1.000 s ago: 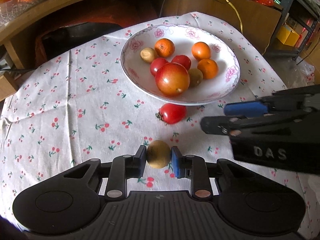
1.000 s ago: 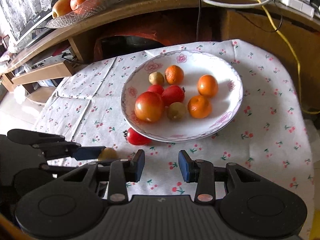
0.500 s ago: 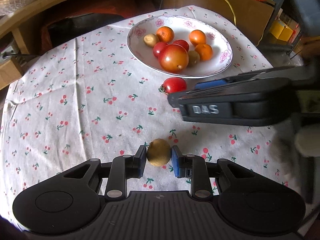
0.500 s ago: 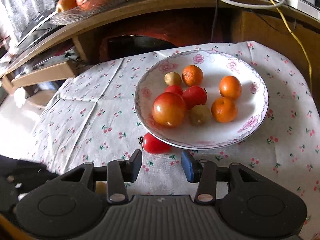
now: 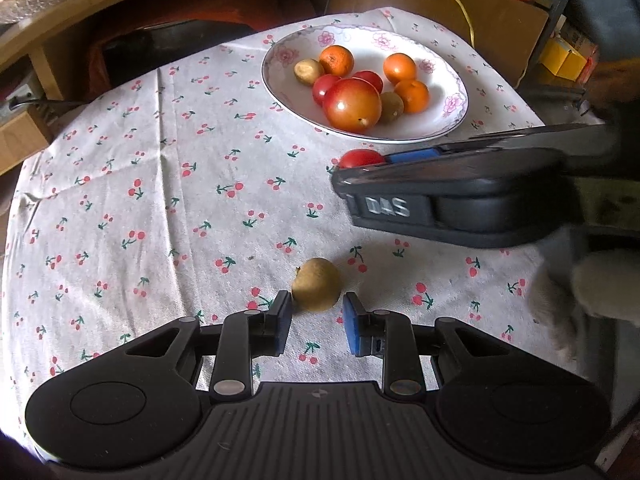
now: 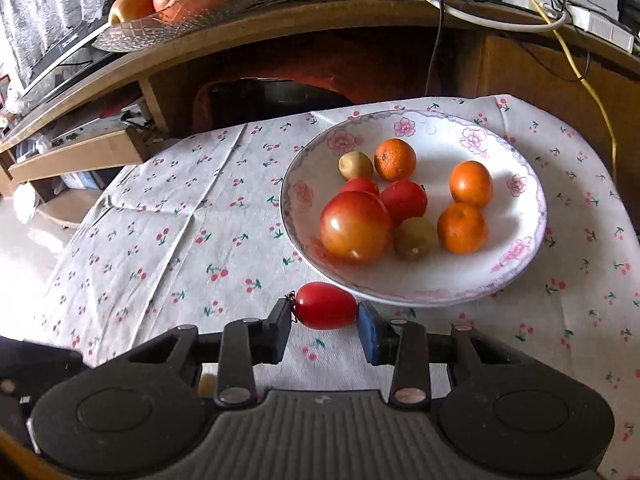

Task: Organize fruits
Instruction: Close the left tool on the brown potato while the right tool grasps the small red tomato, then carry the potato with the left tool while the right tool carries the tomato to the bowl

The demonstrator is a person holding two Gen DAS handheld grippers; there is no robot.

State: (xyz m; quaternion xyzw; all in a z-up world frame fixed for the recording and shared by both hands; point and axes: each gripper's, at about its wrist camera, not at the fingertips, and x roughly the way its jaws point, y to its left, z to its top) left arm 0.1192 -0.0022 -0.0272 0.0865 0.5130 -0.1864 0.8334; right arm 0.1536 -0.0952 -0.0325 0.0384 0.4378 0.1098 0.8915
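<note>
Below the left gripper [image 5: 316,322], a small brown-green fruit [image 5: 316,290] — perhaps a kiwi — is seen lying on the cherry-print tablecloth [image 5: 160,200]; the jaws are spread apart, and the fruit sits just ahead of their tips with a gap on the right side, while contact on the left cannot be judged. Across that view the right gripper [image 6: 323,326] is seen side-on, and most of a red tomato is hidden behind it. From the right wrist view, that small red tomato [image 6: 326,306] is framed between the two pads, just in front of the floral plate [image 6: 520,264]; the pads appear to touch its ends, but a firm grip cannot be confirmed. On the plate, a large tomato, smaller red ones, three oranges and two brownish fruits are gathered. A blurred pale shape — possibly a sleeve [image 5: 592,288] — is cut off at the left view's edge.
</note>
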